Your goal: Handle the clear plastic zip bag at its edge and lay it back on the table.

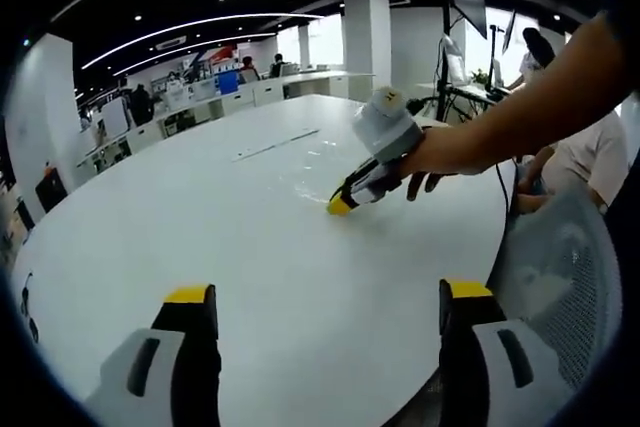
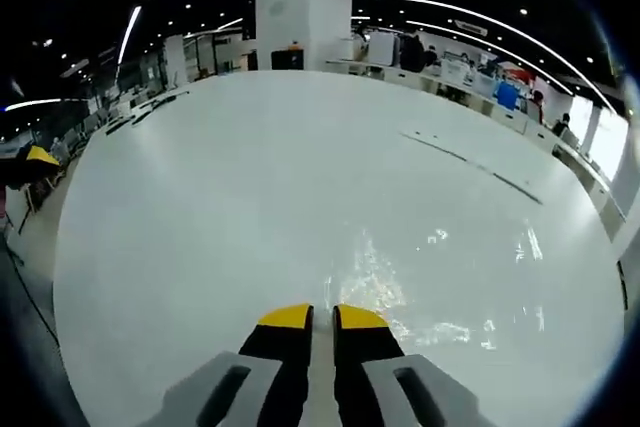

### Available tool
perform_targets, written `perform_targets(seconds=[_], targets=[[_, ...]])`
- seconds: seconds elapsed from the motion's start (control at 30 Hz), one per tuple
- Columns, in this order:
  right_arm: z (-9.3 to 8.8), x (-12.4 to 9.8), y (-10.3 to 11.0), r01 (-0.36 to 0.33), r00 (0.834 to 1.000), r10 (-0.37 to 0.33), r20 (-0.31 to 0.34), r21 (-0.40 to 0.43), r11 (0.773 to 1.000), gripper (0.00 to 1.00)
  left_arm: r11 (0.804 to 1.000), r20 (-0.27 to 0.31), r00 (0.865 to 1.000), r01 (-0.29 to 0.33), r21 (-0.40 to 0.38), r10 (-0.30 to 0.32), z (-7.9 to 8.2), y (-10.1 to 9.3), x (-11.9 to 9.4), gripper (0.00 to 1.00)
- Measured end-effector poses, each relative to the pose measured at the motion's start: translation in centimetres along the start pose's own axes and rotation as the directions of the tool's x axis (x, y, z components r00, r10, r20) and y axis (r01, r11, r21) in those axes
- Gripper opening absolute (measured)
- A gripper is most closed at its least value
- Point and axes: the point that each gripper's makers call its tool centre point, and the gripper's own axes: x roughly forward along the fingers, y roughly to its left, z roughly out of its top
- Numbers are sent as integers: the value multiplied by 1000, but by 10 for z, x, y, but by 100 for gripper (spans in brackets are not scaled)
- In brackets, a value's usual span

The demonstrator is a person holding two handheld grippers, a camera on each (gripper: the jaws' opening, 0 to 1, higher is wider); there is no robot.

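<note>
The clear zip bag point(image 2: 440, 292) lies flat on the white table point(image 2: 220, 207), showing mostly as glints. My right gripper point(image 2: 322, 315) rests low at the bag's near edge, its yellow-tipped jaws closed to a thin slit with the edge between them. In the left gripper view a hand holds that right gripper point(image 1: 340, 207) tip-down on the bag point(image 1: 300, 179), mid-table. My left gripper point(image 1: 328, 292) hangs over the table's near part point(image 1: 150, 217), jaws wide apart and empty, well short of the bag.
A white mesh chair back point(image 1: 560, 267) stands at the table's right edge. A seated person in white point(image 1: 590, 157) is beyond it, with a stand point(image 1: 445, 47) behind. A thin dark seam point(image 1: 275, 145) crosses the table. Desks, people and a white pillar point(image 2: 303, 12) fill the background.
</note>
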Motion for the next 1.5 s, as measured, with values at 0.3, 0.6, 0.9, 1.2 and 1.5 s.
perform_targets(seconds=[0.3,0.6,0.9,1.2,1.5], targets=[[-19,-26,2,-70,997,70,-14,15,997,9,1000,2,1000,11,-6,-11,-1,-5,2,89],[-8,-6,-9,-30,1000,30,6,47,998,21,1000,5,1000,19,-8,-19,1,-7,4,89],[-13,-3,-13,-37,998,36,-53,-15,999,0,1000,24,1000,-2,-20,3,5,-2,-1,87],[-21,-11,-4,-113,991,116,-71,42,993,0,1000,0,1000,18,-8,-18,-3,-11,4,85],[-35,-26,11,-202,971,195,-141,-38,979,0,999,-6,1000,28,-22,-28,-4,-11,7,84]])
